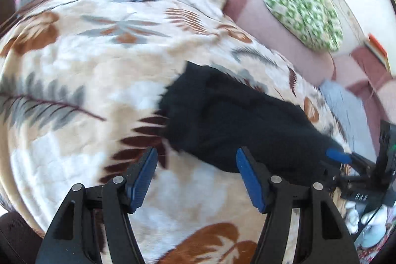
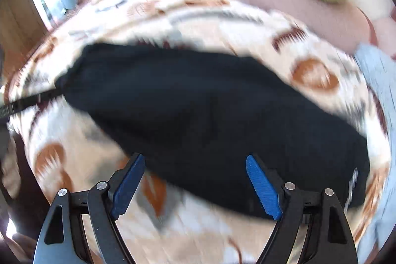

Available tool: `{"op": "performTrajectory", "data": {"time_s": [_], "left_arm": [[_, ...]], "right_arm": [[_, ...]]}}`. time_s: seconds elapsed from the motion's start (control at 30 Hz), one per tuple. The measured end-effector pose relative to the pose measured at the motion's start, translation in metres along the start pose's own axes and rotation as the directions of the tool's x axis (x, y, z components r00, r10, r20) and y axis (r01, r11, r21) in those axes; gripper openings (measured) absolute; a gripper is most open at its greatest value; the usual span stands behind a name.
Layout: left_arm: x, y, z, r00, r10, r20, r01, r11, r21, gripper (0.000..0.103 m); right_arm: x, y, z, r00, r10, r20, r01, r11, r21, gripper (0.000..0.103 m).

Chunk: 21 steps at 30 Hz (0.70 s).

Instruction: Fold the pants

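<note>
Lying as a long dark band across a leaf-patterned blanket (image 1: 74, 61) on a bed, the black pants (image 1: 235, 120) sit ahead of both handheld tools, with neither one gripping them: the left gripper (image 1: 196, 177) hangs with its jaws apart and nothing between its blue pads, the blanket showing bare in the gap, while the right gripper (image 2: 195, 183) stands spread wider, its pads clear of the cloth although the near edge of the pants (image 2: 210, 115) runs under the opening. From the left wrist view the garment stretches from the middle of the picture down toward the lower right, where the right gripper (image 1: 344, 160) appears at its end, so the pants lie ahead and to the right of the left tool rather than straight in front. From the right wrist view the long axis runs crosswise, from upper left to lower right, with the bulk of the fabric directly ahead and a dark strap or cord (image 2: 22, 103) trailing off the far left end. By this reading the right hand is the nearer of the two, hovering just over the garment's near edge, and the left hand is just beside its near left flank. A green-patterned cushion (image 1: 302, 4) and a pink bolster (image 1: 277, 34) rest well behind the work. Both views are blurred, so seams, waistband and leg ends cannot be told apart, nor how many folds the pants already carry
</note>
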<state>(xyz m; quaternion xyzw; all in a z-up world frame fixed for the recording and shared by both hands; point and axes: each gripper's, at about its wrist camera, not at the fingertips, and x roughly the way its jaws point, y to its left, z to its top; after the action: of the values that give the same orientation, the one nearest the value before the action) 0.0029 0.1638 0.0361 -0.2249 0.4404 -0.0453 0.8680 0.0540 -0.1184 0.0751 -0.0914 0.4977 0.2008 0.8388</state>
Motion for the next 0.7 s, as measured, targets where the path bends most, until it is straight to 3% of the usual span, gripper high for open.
{"op": "performTrajectory", "data": {"time_s": [0.1,0.2,0.3,0.4,0.53,0.63,0.67,0.7], "left_arm": [[-0.006,0.014,0.0,0.999,-0.03,0.026,0.031,0.999,-0.036,0.066],[-0.006,0.021,0.001,0.995,-0.083,0.046,0.086,0.995,-0.054,0.066],[-0.002,0.026,0.004,0.991,-0.12,0.055,0.123,0.991,-0.053,0.066],[0.004,0.033,0.007,0.987,-0.155,0.049,0.158,0.985,-0.071,0.066],[0.015,0.042,0.007,0.981,-0.192,0.034,0.195,0.976,-0.101,0.066],[0.015,0.044,0.01,0.976,-0.212,0.041,0.215,0.971,-0.107,0.066],[0.015,0.043,0.013,0.975,-0.216,0.048,0.22,0.97,-0.101,0.066],[0.014,0.042,0.015,0.974,-0.219,0.055,0.224,0.97,-0.094,0.066]], "right_arm": [[0.012,0.035,0.048,0.992,0.124,0.003,-0.123,0.987,-0.1,0.087],[0.031,0.072,0.093,0.968,0.247,-0.036,-0.249,0.945,-0.212,0.086],[0.06,0.111,0.131,0.955,0.277,-0.104,-0.296,0.9,-0.319,0.085],[0.095,0.129,0.155,0.933,0.31,-0.181,-0.355,0.87,-0.342,0.085],[0.149,0.148,0.165,0.885,0.342,-0.317,-0.444,0.825,-0.349,0.084],[0.17,0.158,0.16,0.886,0.32,-0.337,-0.439,0.813,-0.382,0.086],[0.169,0.161,0.159,0.889,0.321,-0.325,-0.436,0.81,-0.391,0.083],[0.166,0.161,0.159,0.894,0.323,-0.31,-0.43,0.809,-0.399,0.059]]}}
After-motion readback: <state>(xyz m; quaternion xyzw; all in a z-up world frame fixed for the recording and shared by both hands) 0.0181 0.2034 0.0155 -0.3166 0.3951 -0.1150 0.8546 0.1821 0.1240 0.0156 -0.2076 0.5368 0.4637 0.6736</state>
